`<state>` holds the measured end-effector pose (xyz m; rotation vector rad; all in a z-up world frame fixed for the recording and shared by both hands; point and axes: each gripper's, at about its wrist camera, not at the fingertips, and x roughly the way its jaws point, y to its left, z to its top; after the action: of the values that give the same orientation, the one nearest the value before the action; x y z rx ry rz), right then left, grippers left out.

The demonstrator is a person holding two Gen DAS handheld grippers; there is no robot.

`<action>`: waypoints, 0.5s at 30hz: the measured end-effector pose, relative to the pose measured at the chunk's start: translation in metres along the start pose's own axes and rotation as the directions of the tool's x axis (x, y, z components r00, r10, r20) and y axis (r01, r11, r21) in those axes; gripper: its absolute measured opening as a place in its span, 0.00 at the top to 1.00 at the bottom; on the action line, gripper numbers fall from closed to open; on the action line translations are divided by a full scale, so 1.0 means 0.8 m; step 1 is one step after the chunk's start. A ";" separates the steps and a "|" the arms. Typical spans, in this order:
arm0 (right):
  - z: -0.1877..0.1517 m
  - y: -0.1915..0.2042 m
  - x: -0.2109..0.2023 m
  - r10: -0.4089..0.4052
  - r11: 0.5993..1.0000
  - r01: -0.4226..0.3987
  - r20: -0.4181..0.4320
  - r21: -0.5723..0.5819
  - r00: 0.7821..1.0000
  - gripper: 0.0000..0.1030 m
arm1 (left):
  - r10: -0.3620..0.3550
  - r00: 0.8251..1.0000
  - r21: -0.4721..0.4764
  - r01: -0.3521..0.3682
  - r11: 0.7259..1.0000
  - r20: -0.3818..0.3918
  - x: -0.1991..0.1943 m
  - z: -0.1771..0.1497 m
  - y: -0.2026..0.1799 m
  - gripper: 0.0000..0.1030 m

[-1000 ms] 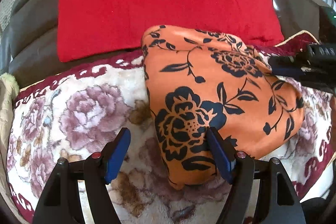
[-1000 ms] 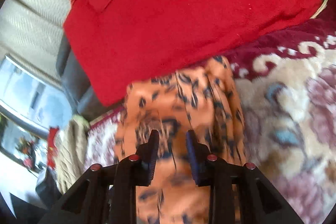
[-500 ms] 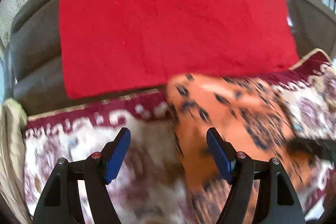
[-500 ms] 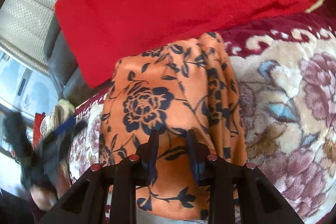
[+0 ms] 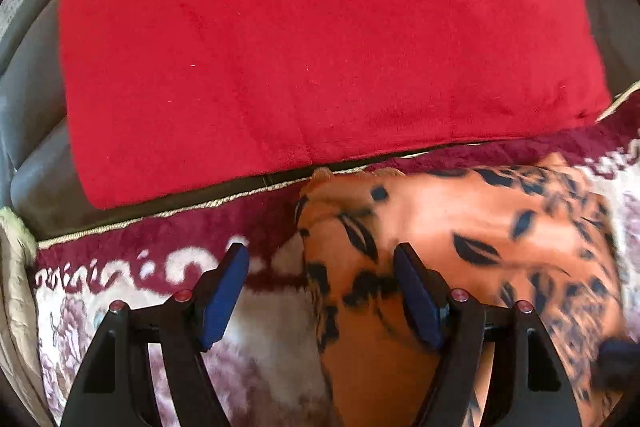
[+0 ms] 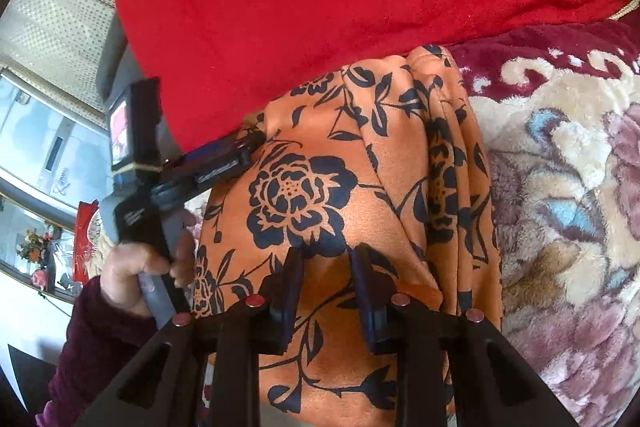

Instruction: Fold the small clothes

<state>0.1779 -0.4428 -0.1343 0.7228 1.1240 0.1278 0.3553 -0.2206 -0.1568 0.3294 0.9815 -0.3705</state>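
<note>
I am looking down at an orange cloth (image 6: 352,187) with a black flower print, lying folded on a plush floral blanket (image 6: 568,187) with a dark red border. Its far edge is almost touching a big red cushion (image 5: 312,39) that is leaning behind it, so there is little room beyond; the open room is lying to the right of the cloth in the right wrist view, where bare blanket is showing. The cloth is smooth and thin, stacked in narrow pleats along its right side, and its long axis is running from me toward the cushion. My right claw (image 6: 326,287) is sitting low over the near part of the cloth with its jaws drawn narrow; I cannot tell whether the pads are pinching fabric. My left claw (image 5: 322,291) is spreading wide, gripping nothing, straddling the cloth's left edge near its far corner, one finger over blanket and one over cloth. In the right view a hand (image 6: 140,267) in a dark red sleeve (image 6: 88,359) is gripping the left claw's handle.
</note>
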 end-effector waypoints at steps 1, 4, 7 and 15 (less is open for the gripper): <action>-0.001 -0.003 -0.005 0.002 1.000 -0.002 0.001 0.001 1.000 0.71 | -0.020 1.000 -0.011 0.020 1.000 0.017 -0.018 -0.007 0.006 0.27; -0.008 0.002 -0.034 0.030 0.999 -0.029 0.027 -0.016 0.999 0.70 | -0.068 0.997 -0.007 0.068 0.998 0.049 -0.059 -0.031 0.016 0.27; -0.019 0.012 -0.059 0.077 0.996 -0.075 0.049 -0.037 0.996 0.70 | -0.123 0.991 0.036 0.121 0.992 0.054 -0.094 -0.070 0.007 0.27; -0.072 -0.012 -0.052 -0.065 0.998 0.065 -0.018 -0.005 0.998 0.71 | -0.129 0.992 0.079 0.128 0.989 0.004 -0.091 -0.147 -0.036 0.26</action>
<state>0.1071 -0.4415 -0.1207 0.6822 1.1626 0.0816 0.2190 -0.1842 -0.1583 0.3358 0.9837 -0.5287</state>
